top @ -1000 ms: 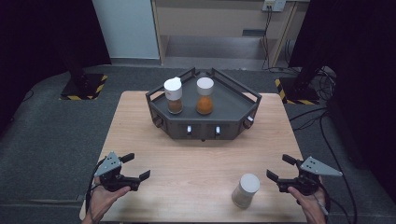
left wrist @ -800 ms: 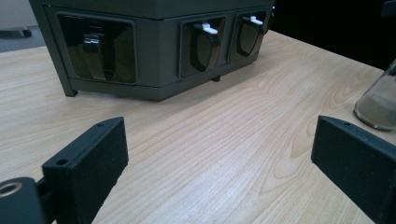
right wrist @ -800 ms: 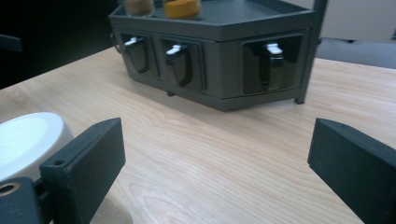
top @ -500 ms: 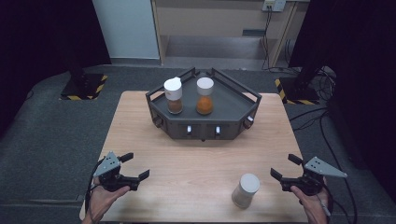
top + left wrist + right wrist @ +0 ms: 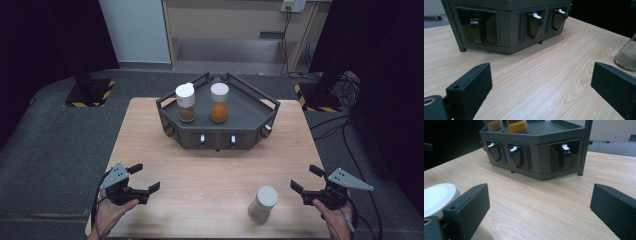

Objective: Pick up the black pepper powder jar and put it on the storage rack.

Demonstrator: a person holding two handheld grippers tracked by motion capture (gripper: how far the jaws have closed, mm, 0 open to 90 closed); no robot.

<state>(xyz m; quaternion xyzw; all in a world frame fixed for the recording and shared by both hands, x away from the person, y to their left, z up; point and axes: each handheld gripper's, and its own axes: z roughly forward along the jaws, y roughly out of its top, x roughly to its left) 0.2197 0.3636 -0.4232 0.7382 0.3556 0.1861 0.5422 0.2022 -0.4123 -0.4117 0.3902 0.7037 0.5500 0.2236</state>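
A dark grey rack (image 5: 217, 137) stands at the back middle of the wooden table. On it are a jar of brown spice (image 5: 185, 102) and a jar of orange spice (image 5: 219, 104), both with white lids. A third white-lidded jar (image 5: 264, 202) stands on the table at the front right. My right gripper (image 5: 304, 178) rests just right of that jar, open and holding nothing; its jaws have just been opening. In the right gripper view the jar's lid (image 5: 437, 195) sits beside the left jaw. My left gripper (image 5: 146, 176) is open and holding nothing at the front left.
The rack's front (image 5: 509, 30) has three recessed latches with white tabs. The bare tabletop (image 5: 210, 175) stretches between the two grippers. Dark floor, a cable tangle (image 5: 345, 85) at the right and a yellow-black striped base (image 5: 90, 95) surround the table.
The right gripper's jaws have spread a little wider beside the jar. The left gripper, the jars and the rack have stayed where they were.
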